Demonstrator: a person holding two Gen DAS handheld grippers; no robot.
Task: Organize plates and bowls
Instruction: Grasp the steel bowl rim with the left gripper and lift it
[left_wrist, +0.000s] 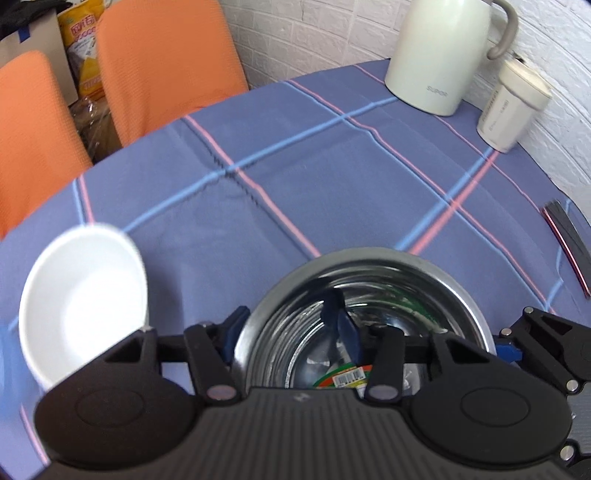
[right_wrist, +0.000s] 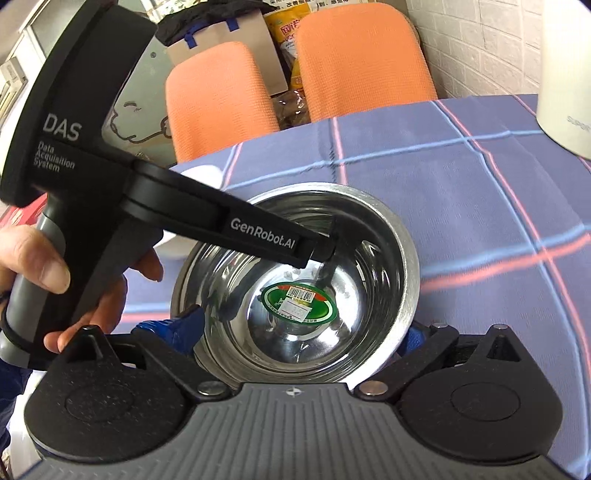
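Steel fills the nearest part of both views: a shiny metal bowl (right_wrist: 295, 284) with a green barcode sticker (right_wrist: 301, 304) on its inside bottom sits on the counter (left_wrist: 332, 177), which is covered by a blue-purple cloth crossed with pink and light-blue lines. My right gripper (right_wrist: 299, 332) is spread wide, its blue fingertips (right_wrist: 177, 328) standing outside the bowl's rim on either side; I cannot tell whether they touch it. My left gripper (left_wrist: 291, 325) is clamped on the bowl's rim, one blue finger (left_wrist: 343, 325) inside the bowl and the other outside the wall. In the right wrist view that same tool reaches in from the left, held by my left hand (right_wrist: 55, 280).

Just to the left of the steel bowl, a white bowl (left_wrist: 85, 306) rests on the cloth, motion-blurred. Farther back on the right stand a cream kettle (left_wrist: 439, 51) and a smaller cream canister (left_wrist: 513, 107), close to a white brick wall (left_wrist: 314, 33). Beyond the counter's far edge are two orange chair backs (right_wrist: 288, 85), with bags and a yellow packet (left_wrist: 85, 40) behind them.
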